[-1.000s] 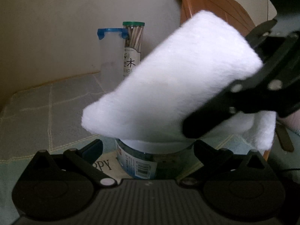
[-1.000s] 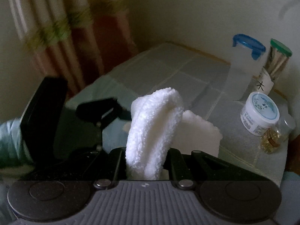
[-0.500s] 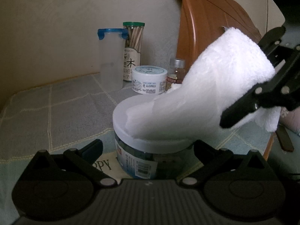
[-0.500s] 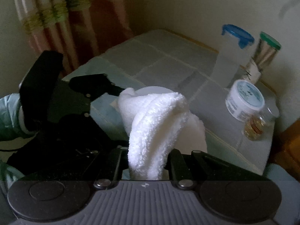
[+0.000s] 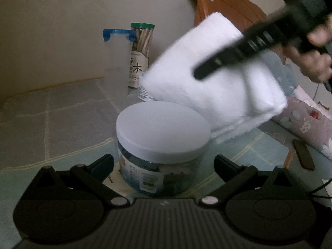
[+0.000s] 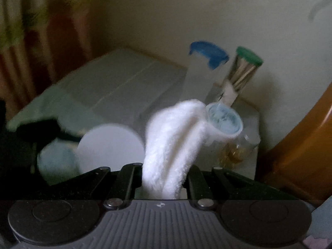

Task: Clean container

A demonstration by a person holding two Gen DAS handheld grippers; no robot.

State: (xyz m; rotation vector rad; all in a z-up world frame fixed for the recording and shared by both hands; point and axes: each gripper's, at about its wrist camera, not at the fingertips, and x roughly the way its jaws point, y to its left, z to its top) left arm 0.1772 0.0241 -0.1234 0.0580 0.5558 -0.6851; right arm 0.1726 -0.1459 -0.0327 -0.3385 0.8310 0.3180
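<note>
A clear jar with a flat white lid (image 5: 164,128) stands on the checked tablecloth (image 5: 62,114). My left gripper (image 5: 164,159) has a finger close against each side of the jar's body. A folded white cloth (image 5: 207,72) hangs up and to the right of the lid, and its lower edge is beside the lid's right rim. My right gripper (image 6: 164,166) is shut on that cloth (image 6: 176,137). In the left wrist view it is a blurred dark finger lying across the cloth, with a hand (image 5: 311,47) behind it. The lid (image 6: 110,145) is bare.
Against the back wall stand a tall clear container with a blue lid (image 5: 116,62), a green-capped toothpick jar (image 5: 142,51), a small white tub (image 6: 225,122) and a little glass bottle (image 6: 234,151). A brown wooden chair back (image 5: 228,6) rises at right, with floral bedding (image 5: 307,124) below it.
The cloth lay over the lid, then swept to the right and came off it, so the lid is uncovered. The right wrist view has swung toward the jars at the back. The left gripper has stayed put.
</note>
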